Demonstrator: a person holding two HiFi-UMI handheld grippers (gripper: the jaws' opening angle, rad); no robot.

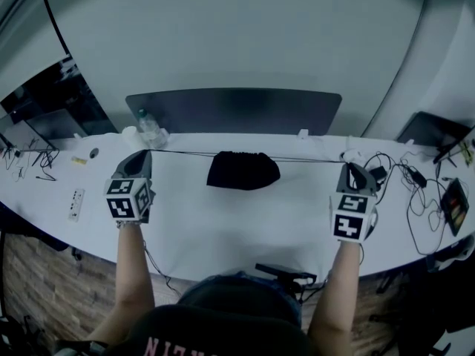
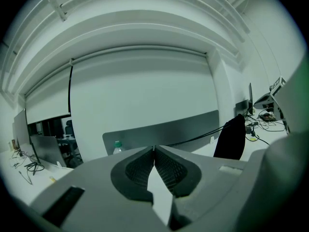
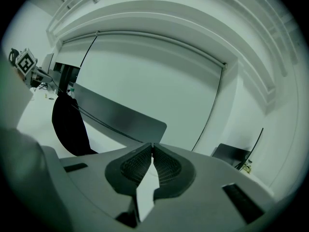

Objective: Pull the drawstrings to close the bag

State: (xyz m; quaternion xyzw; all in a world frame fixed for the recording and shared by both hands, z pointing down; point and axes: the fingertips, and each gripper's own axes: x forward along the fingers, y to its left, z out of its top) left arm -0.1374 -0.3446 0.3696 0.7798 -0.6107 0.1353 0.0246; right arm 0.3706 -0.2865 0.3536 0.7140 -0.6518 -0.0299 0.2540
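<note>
A black drawstring bag [image 1: 243,170] lies on the white table [image 1: 223,228], bunched at its mouth. Its left drawstring [image 1: 185,153] runs taut to my left gripper [image 1: 143,154], whose jaws are shut on its end. The right drawstring [image 1: 312,159] stretches to my right gripper [image 1: 349,167], also shut on the cord. In the left gripper view the cord [image 2: 198,137] leads from the closed left gripper [image 2: 154,149] to the bag [image 2: 231,139]. In the right gripper view the cord [image 3: 111,127] runs from the bag [image 3: 70,127] to the closed right gripper [image 3: 152,145].
A grey divider panel [image 1: 234,110] stands behind the bag, with a water bottle [image 1: 151,130] at its left end. Tangled cables [image 1: 415,191] and a dark device [image 1: 454,205] lie at the right. A white power strip [image 1: 76,204] and dark monitors [image 1: 52,110] are at the left.
</note>
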